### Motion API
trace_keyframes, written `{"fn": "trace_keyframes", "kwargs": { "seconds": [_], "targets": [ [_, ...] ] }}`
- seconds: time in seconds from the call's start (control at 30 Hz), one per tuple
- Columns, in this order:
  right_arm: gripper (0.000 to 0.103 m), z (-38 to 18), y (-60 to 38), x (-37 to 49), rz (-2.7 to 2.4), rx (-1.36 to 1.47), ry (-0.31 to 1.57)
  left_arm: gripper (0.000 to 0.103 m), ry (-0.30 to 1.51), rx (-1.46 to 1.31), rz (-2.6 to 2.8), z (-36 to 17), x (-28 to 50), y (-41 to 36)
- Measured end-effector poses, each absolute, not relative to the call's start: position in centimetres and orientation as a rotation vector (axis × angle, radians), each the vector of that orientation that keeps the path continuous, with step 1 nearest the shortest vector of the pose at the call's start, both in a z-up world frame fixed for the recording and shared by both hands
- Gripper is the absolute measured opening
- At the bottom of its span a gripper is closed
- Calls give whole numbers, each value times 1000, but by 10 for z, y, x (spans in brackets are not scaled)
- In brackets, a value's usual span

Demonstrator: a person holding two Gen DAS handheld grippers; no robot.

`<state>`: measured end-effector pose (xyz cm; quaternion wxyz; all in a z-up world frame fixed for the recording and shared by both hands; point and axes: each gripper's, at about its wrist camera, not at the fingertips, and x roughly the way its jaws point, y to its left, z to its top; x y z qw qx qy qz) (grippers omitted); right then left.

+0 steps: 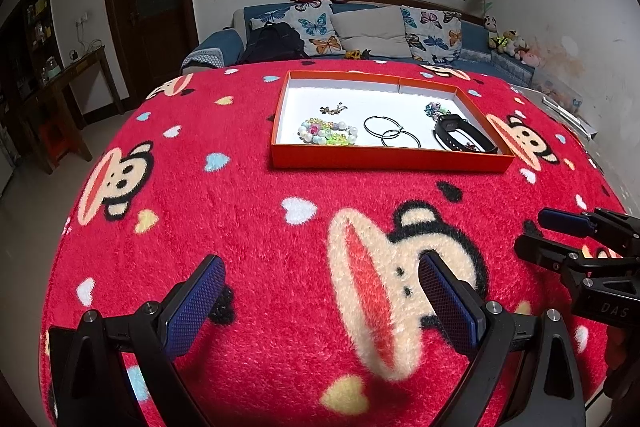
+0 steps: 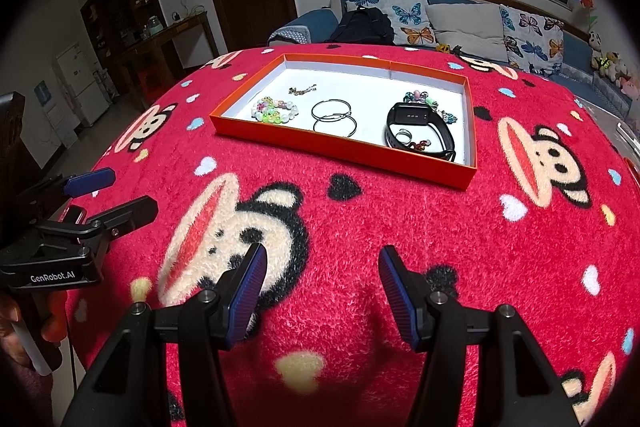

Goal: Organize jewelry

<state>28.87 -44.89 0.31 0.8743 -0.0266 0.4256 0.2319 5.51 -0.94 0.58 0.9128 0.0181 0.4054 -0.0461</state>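
Observation:
An orange tray [image 1: 384, 161] [image 2: 340, 149] with a white floor sits on the red monkey blanket. In it lie a pastel bead bracelet [image 1: 328, 131] [image 2: 275, 110], a small gold chain [image 1: 333, 109] [image 2: 303, 89], two thin hoop earrings [image 1: 391, 131] [image 2: 334, 115], a black smart band [image 1: 460, 135] [image 2: 420, 129] with a ring and small charms inside its loop, and a dark bead bracelet [image 1: 436, 108] [image 2: 426, 101]. My left gripper [image 1: 320, 291] is open and empty, low over the blanket, well short of the tray. My right gripper [image 2: 322, 287] is open and empty beside it; it also shows in the left wrist view [image 1: 548, 231].
The red plush blanket [image 1: 280, 227] covers the whole table. A blue sofa [image 1: 360, 35] with butterfly cushions and a black backpack stands behind the table. A dark wooden side table [image 1: 72, 79] is at the far left.

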Motion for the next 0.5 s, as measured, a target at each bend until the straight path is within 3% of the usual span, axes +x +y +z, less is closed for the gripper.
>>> {"fn": "trace_keyframes", "kwargs": {
  "seconds": [0.5],
  "targets": [
    [63,3,-451,290,479,-46,885,103,836,39,-95,3,54,-10]
  ]
}}
